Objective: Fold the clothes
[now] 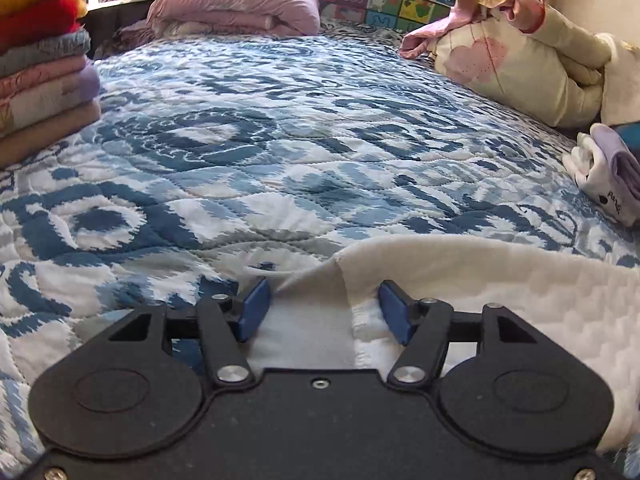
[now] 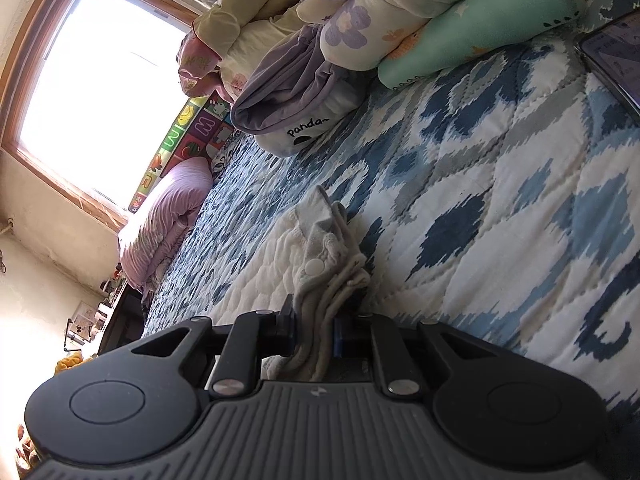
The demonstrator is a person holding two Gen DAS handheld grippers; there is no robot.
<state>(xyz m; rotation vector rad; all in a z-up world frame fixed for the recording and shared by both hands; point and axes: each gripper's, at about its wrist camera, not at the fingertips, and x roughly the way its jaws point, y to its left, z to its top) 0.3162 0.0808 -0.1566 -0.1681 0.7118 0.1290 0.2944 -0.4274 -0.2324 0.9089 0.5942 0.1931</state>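
- The stack (image 1: 44, 76) of folded clothes sits at the far left of the bed (image 1: 280, 128), well apart from the work; a wide sweep that way could topple it.
- The left gripper (image 1: 325, 308) has its blue fingers (image 1: 256, 308) spread, with a corner of the white garment (image 1: 500, 280) lying between them and nothing pinched. If it shuts too shallow, it may catch only the top layer, and the fold would peel apart on lifting.
- That garment lies on the near edge of the bed, its corner already turned over in a loose flap; dragging it could rumple the quilt beneath.
- The right gripper (image 2: 316, 328) pinches a bunched edge of the garment (image 2: 328, 256), several layers with a snap button showing. The thick wad may slip out under pull, or the layers may shift unevenly.
- Further right, a folded purple piece (image 2: 296, 96) and a phone (image 2: 616, 56) lie on the bed; a swung hem could brush either.
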